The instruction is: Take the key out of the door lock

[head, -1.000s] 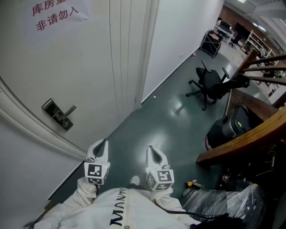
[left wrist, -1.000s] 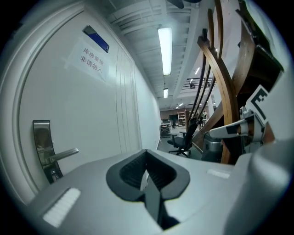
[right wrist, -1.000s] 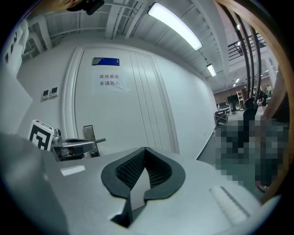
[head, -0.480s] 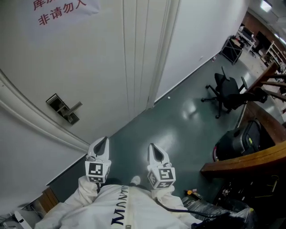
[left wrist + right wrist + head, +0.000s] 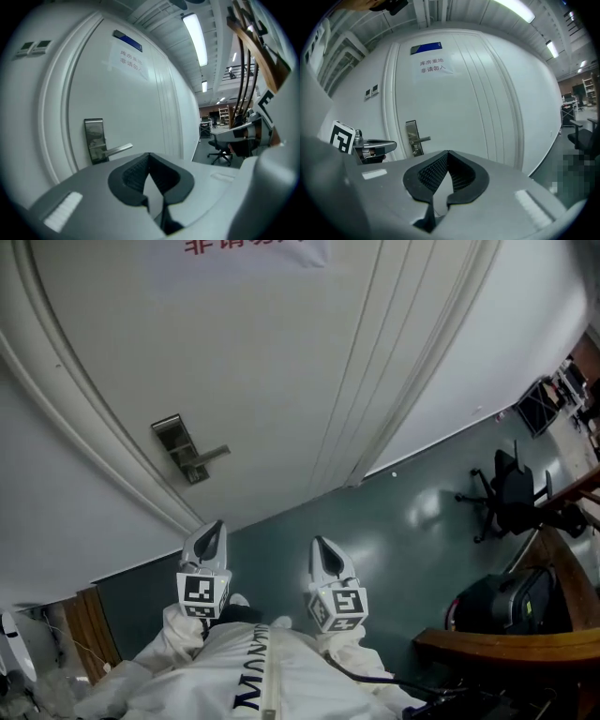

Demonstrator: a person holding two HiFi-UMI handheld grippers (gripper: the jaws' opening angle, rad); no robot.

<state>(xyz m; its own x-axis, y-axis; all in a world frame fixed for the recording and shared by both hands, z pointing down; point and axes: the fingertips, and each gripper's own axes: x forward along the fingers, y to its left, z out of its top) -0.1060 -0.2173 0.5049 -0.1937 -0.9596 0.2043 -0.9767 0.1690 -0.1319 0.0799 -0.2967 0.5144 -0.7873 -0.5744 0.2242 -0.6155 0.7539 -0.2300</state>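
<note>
Approach step: person is holding left gripper (image 5: 212, 538) & right gripper (image 5: 323, 554), fingers closed & empty, short of door lock (image 5: 184, 451); next: reach in, open onto key (unseen).

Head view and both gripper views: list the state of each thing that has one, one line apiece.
Door: shut in its frame.
Door handle: level, not pressed down.
Left gripper: shut, empty, short of the door.
Right gripper: shut, empty, short of the door.
Key: too small to make out.
</note>
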